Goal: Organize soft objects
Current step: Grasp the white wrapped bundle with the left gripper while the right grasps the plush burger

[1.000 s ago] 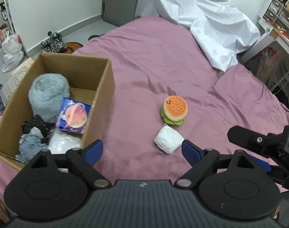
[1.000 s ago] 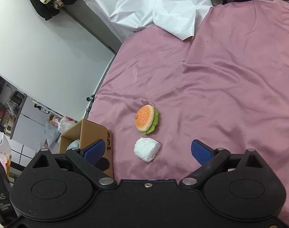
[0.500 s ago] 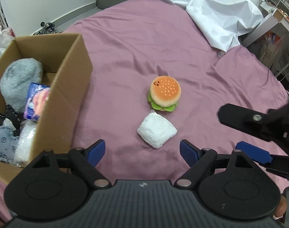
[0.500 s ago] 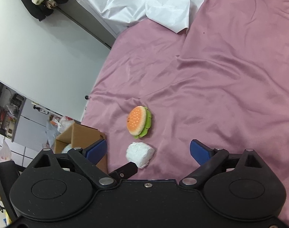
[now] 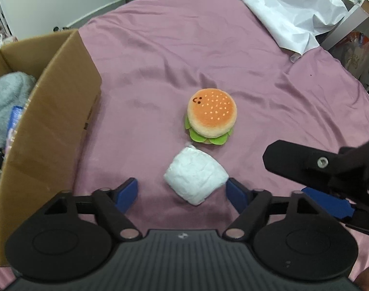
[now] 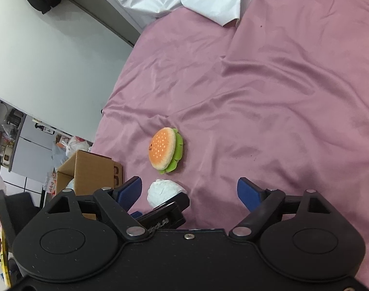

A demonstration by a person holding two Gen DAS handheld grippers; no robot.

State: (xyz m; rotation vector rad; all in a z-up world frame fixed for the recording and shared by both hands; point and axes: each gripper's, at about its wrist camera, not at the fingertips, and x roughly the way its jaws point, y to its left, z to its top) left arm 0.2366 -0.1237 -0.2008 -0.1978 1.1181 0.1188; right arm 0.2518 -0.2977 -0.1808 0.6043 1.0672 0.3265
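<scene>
A white soft bundle point(image 5: 195, 178) lies on the pink bedspread point(image 5: 184, 55), just in front of a plush hamburger point(image 5: 211, 117). My left gripper point(image 5: 182, 192) hangs low over the bundle with a blue pad on each side. Its jaws are closing; the right pad is almost at the bundle and the left pad stands apart from it. My right gripper point(image 6: 189, 189) hovers to the right, its jaws closing with nothing pressed between them. The hamburger point(image 6: 166, 151) lies ahead of it and the bundle point(image 6: 163, 191) is near its left finger. An open cardboard box point(image 5: 51, 121) stands at the left.
The box holds a grey fluffy thing point(image 5: 7, 97) and other items. A crumpled white sheet point(image 5: 293, 7) covers the far right of the bed. Bags and clutter point(image 6: 70, 145) sit on the floor beyond the bed's left edge, by a white wall.
My left gripper has sunk and shifted right, away from the box, until the white bundle sits between its narrowing fingers. My right gripper has come lower and nearer the hamburger, its jaws narrowing too.
</scene>
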